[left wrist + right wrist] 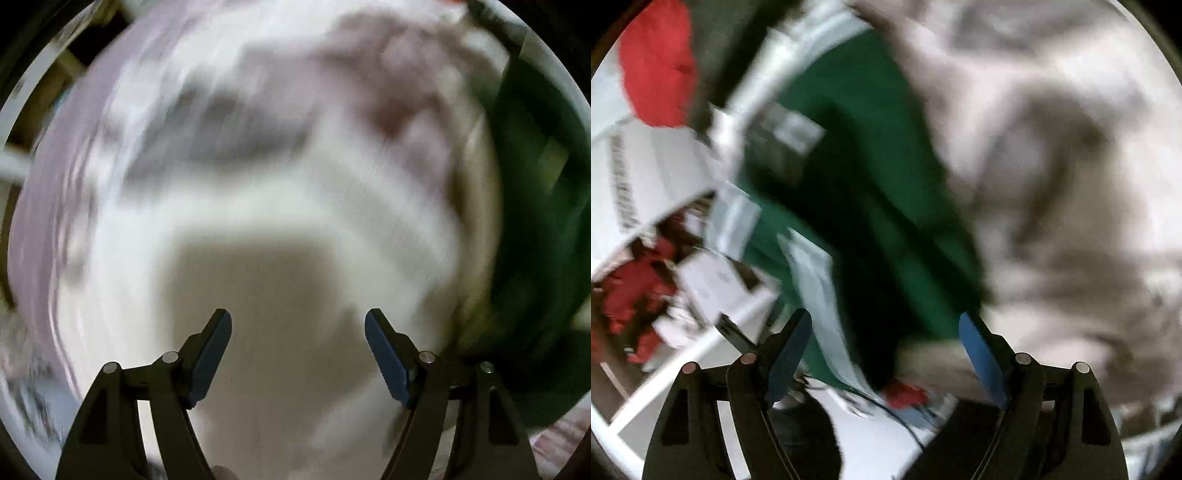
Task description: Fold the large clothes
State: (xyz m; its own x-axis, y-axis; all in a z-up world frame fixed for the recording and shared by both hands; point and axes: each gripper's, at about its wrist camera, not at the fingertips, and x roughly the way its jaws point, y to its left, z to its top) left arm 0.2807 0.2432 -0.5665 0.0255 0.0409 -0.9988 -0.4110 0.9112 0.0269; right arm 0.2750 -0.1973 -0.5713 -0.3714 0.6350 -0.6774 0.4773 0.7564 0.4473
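Both views are smeared by motion blur. In the left wrist view a large pale white and pinkish cloth (280, 155) fills most of the frame, with a dark green garment (535, 206) at the right edge. My left gripper (298, 325) is open and empty above the pale cloth. In the right wrist view the dark green garment (871, 192) with pale stripes runs down the middle, and a crumpled pale grey-white cloth (1063, 177) lies to its right. My right gripper (886, 325) is open and empty, with the green garment seen between its fingers.
In the right wrist view a red cloth (657, 62) sits at the upper left and another red item (631, 295) at the left. White boxes or papers (653, 173) lie between them. A white frame edge (683, 365) crosses the lower left.
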